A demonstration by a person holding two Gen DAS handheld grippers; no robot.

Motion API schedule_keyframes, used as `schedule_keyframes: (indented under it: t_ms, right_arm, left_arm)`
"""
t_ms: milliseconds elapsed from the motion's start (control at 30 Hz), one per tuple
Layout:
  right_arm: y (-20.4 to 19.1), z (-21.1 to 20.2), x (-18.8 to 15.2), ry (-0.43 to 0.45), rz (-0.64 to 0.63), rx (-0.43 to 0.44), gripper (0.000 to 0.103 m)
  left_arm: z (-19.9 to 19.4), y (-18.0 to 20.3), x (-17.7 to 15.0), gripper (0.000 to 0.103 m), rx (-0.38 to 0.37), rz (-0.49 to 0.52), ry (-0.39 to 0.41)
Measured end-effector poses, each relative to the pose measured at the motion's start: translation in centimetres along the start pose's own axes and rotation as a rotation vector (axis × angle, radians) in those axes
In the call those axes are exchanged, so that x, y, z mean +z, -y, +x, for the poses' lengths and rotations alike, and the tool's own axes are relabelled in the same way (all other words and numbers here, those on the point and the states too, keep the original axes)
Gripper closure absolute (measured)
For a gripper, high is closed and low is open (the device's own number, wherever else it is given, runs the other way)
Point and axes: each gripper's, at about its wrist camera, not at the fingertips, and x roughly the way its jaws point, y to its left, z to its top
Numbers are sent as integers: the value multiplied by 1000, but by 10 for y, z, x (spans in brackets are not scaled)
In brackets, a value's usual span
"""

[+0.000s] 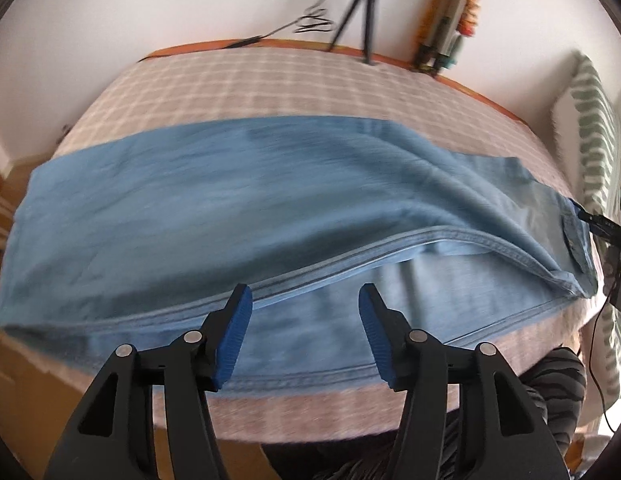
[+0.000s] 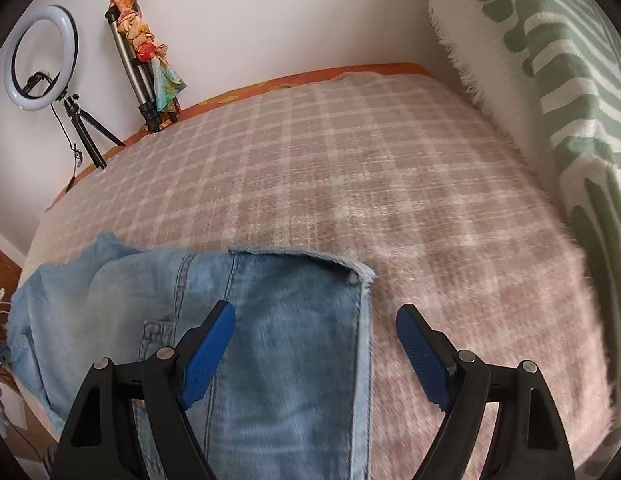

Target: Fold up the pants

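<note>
The pants [image 1: 230,208] are laid leg over leg below the gaping, empty jaws of both grippers; crosswise folds remain.

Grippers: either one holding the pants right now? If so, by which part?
Nothing is held. The left gripper and the right gripper both stand open above the blue pants, with no fabric between the pads.

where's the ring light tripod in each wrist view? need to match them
Left wrist: tripod at top centre, against the wall behind the bed; the ring is mostly cropped.
Right wrist: tripod at upper left, under the ring light.
Shared landmark: the scarf-wrapped folded stand leaning on the wall beside it.
</note>
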Motion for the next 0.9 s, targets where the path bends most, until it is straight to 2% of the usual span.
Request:
schedule_keyframes:
  t_ms: [300,367,400,433,467,500,533,600,667,767,800,833,900]
  right_arm:
    - [3,23,3,-25,54,107,18]
    - [-1,25,3,-30,49,109,23]
    - [-4,24,3,-30,38,114,34]
    - [-7,23,3,-33,32,122,50]
    - [-11,22,3,-39,24,148,62]
    - [-16,20,4,-50,15,162,71]
    - [-22,18,5,-45,-4,131,78]
    - [-33,12,7,-37,-60,79,86]
    - [-44,8,10,-31,-109,-17,87]
    - [-60,6,14,-29,-165,-96,87]
    - [-64,5,15,-26,-181,-122,81]
    - [-69,2,16,-21,-189,-151,68]
    - [-76,-6,17,-10,-204,-139,54]
  left_arm:
    - [-14,-53,-12,40,33,-152,21]
    - [-14,-58,-14,40,45,-157,14]
    - [-14,-61,-15,40,55,-161,14]
    - [-14,-65,-16,40,62,-170,13]
    - [-14,-68,-16,40,66,-179,13]
    - [-14,-72,-16,40,71,-191,14]
    - [-15,-74,-17,40,81,-197,16]
    - [-18,-76,-17,40,133,-186,28]
    - [-25,-73,-18,40,174,-156,53]
    - [-36,-67,-19,40,225,-108,90]
    - [-39,-66,-20,40,235,-90,101]
    - [-42,-65,-20,40,241,-80,109]
    - [-47,-65,-21,40,252,-67,127]
